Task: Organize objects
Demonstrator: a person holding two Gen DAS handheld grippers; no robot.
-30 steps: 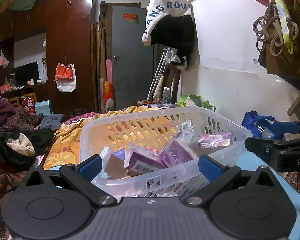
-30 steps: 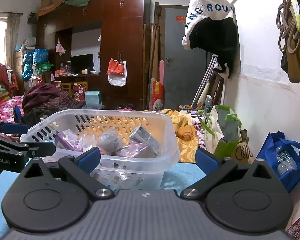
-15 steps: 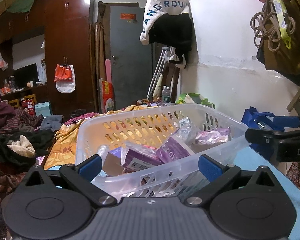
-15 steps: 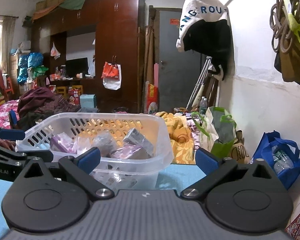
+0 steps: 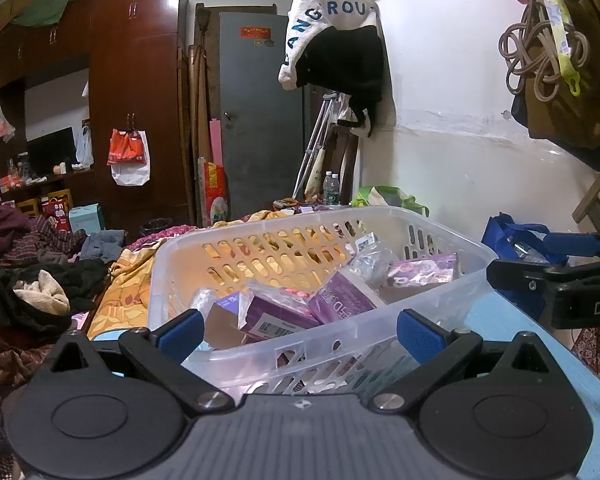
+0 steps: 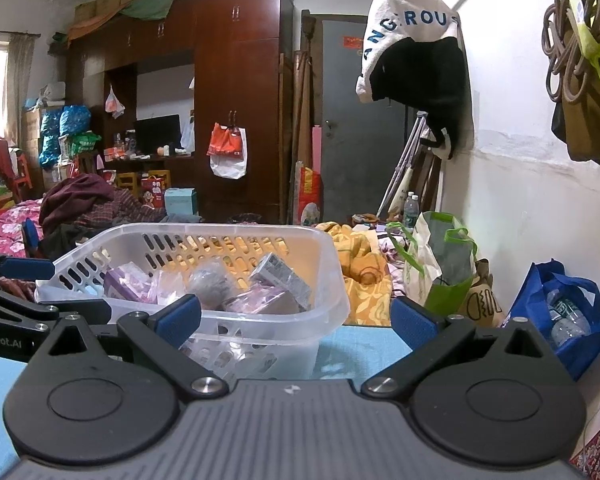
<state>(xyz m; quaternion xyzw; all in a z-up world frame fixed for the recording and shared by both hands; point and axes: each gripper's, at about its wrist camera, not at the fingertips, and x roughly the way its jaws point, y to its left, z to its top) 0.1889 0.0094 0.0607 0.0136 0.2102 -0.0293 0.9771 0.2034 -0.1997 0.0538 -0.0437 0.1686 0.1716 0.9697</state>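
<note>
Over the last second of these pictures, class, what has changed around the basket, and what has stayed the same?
Little changed. Both views shifted slightly: the basket sits a touch lower and nearer in the left wrist view. Nothing was gripped or released. The left tool and right tool stayed open and empty, and the purple boxes lay as before in the basket on the blue surface.

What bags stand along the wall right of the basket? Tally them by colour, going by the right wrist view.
Green-and-white bag: 1
Brown bag: 1
Blue bag: 1
Total: 3
</note>
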